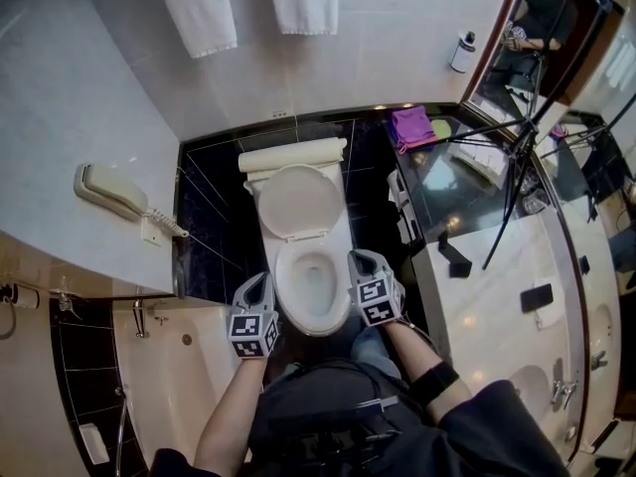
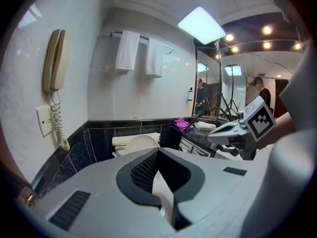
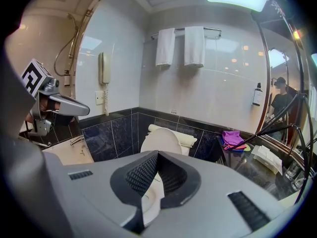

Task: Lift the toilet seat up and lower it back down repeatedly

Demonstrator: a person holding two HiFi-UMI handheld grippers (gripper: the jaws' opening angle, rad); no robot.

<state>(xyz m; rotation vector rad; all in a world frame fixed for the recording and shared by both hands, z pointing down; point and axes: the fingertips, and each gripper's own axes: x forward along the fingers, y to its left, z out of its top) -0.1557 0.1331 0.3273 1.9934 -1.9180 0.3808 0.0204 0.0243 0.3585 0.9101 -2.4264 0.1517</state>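
Toilet (image 1: 313, 284) sits centre of the head view, tank against the black tile wall at 12 o'clock, desk (image 1: 487, 316) at 3. Lid (image 1: 298, 202) is up, leaning back on the tank.

Toilet seat (image 1: 286, 291) is a broad, glossy white ring lying flat on the bowl and reads as down. Can't rule out that it's the bare rim, with the seat folded up behind the lid. Hinge end at 12, free front edge at 6, nearest the person. No marks or damage visible.

Left tongs (image 1: 260, 284) are at 9 o'clock of the bowl, right tongs (image 1: 360, 261) at 3, flanking it. Both are clenched tip to tip with nothing between them. No contact with the ring that I can make out.

Step in hand is probably the next lift.
- Slide one clenched tip under the ring's edge, at the front or side.
- Keep the other tongs clear of the swing.
- Raise it in an arc about the hinge at 12 and stop gently at the lid.
- Glazed plastic looks slippery, so support it on the way down and don't let it drop.
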